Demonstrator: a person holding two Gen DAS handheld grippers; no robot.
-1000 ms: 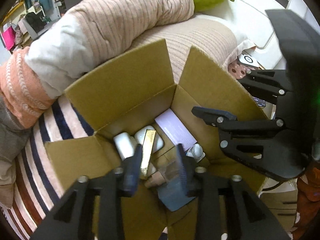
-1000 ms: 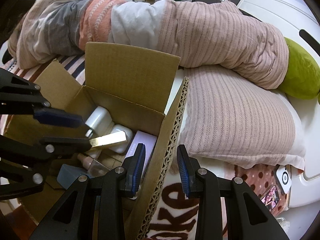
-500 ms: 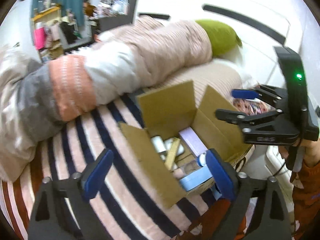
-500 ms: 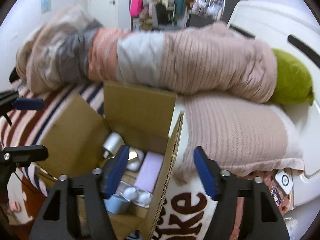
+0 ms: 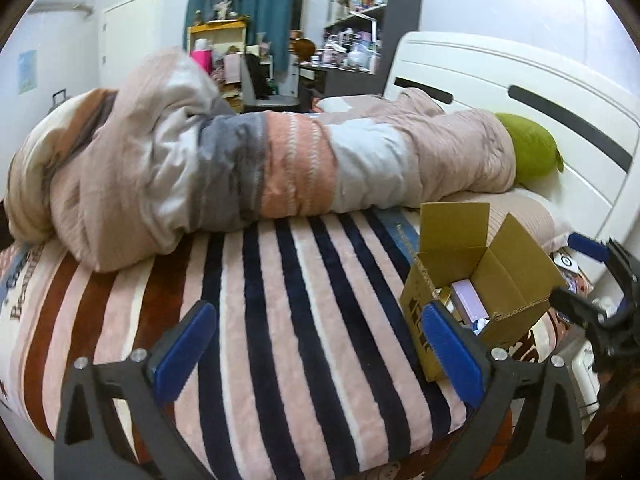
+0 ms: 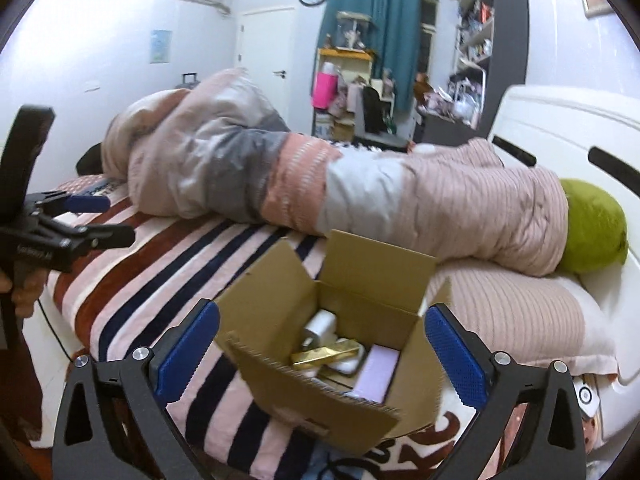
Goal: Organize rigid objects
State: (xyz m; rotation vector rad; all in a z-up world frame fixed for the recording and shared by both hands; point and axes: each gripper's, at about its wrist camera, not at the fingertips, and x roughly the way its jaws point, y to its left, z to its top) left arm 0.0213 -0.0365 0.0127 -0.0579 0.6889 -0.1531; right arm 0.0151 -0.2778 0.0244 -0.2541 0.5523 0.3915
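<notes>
An open cardboard box [image 6: 276, 304] stands on the striped bed near its front edge; it also shows in the left wrist view [image 5: 516, 268] at the right. Inside lie a gold bar-shaped item [image 6: 326, 352], a white cylinder [image 6: 320, 326], a lilac flat box [image 6: 378, 372] and other small items. My right gripper [image 6: 320, 354] is open and empty, held back above the box. My left gripper [image 5: 320, 354] is open and empty over the blanket [image 5: 280, 320], left of the box. Each gripper shows in the other's view: the right one [image 5: 588, 280] and the left one [image 6: 96, 220].
A rolled quilt [image 5: 240, 168] lies across the bed behind the box. A green cushion [image 6: 592, 232] and a ribbed pillow [image 6: 520, 312] sit by the white headboard [image 5: 520, 92]. Cluttered shelves and a desk stand at the room's far side.
Both grippers have opened wide and pulled back and up from the box. The left one let go of an item in the box and now faces the blanket left of it.
</notes>
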